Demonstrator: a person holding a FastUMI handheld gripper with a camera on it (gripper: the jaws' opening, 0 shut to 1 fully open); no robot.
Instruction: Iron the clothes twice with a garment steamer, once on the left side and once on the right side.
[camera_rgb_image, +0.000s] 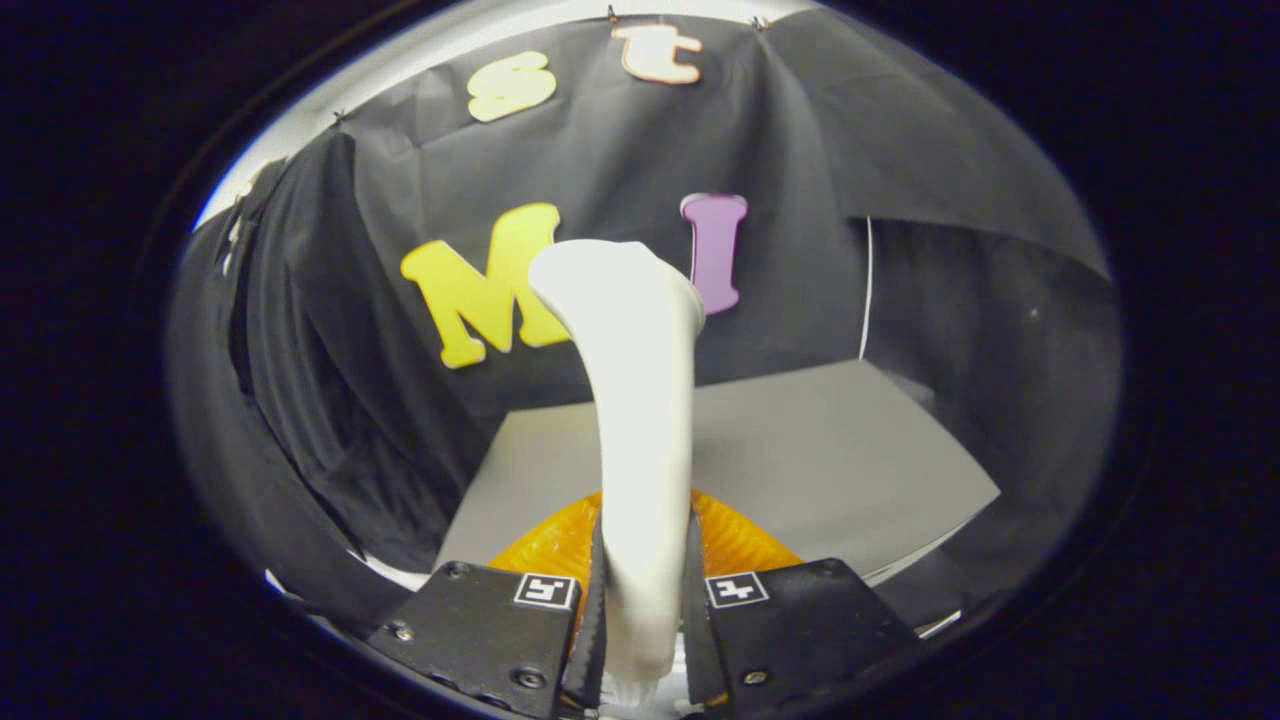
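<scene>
Gripper (645, 610): both fingers are pressed against the handle of the garment steamer (640, 420), one on each side, so the tool is clamped on it.

Steamer: a smooth, off-white plastic body is seen rising from between the fingers and away from the camera. The handle is narrow where it is held, then widens gradually into a flared, rounded head at the far end. The head is tilted slightly to the left. A ribbed section is visible at the very base of the handle, just below the grip. No markings can be made out on the surface; the finish is matt with soft highlights.

Just behind the fingers, on either side of the handle, an orange ribbed object (740, 540) is seen; what it is cannot be told.

Beyond it, a flat grey tabletop (830, 460) is laid out, its far edge meeting the black cloth wall (330, 400). A thin white cord (866, 290) is hung down the cloth to the right of the steamer head.
</scene>
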